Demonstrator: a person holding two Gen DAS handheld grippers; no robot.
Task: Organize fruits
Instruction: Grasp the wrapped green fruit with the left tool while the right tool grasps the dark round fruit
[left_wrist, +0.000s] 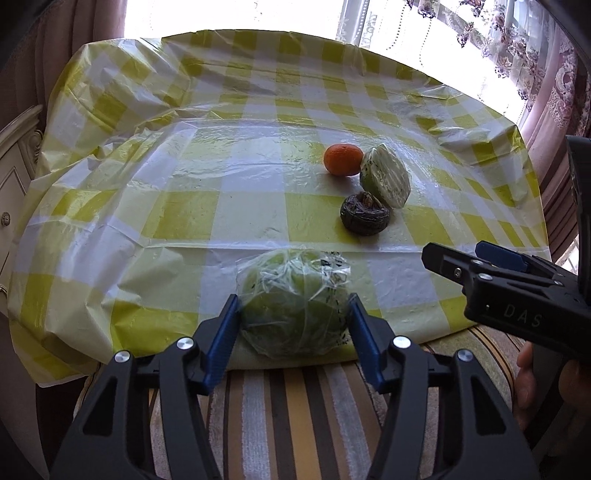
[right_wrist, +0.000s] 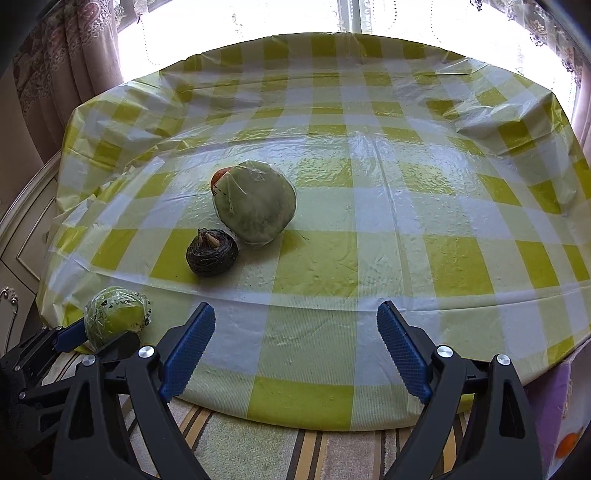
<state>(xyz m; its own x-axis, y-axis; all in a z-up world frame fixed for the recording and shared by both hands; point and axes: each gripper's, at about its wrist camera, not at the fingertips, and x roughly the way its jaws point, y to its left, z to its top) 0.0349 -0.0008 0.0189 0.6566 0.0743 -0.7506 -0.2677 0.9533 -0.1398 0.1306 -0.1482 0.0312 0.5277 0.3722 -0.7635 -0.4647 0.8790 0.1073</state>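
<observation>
My left gripper (left_wrist: 293, 314) is shut on a round green fruit wrapped in clear film (left_wrist: 293, 302), at the near edge of the table; it also shows in the right wrist view (right_wrist: 114, 317). Farther in lie an orange (left_wrist: 343, 158), a film-wrapped cut green fruit half (left_wrist: 386, 176) and a dark ribbed round fruit (left_wrist: 365, 214). In the right wrist view the green half (right_wrist: 255, 201) hides most of the orange (right_wrist: 221, 175), with the dark fruit (right_wrist: 212, 253) in front. My right gripper (right_wrist: 295, 343) is open and empty over the near table edge; it also shows in the left wrist view (left_wrist: 461, 260).
The table wears a yellow-and-white checked plastic cloth (left_wrist: 184, 206) with raised wrinkles at the back and sides. A striped seat cushion (left_wrist: 288, 413) lies below the near edge. A white cabinet (left_wrist: 14, 177) stands at the left, curtains and a bright window behind.
</observation>
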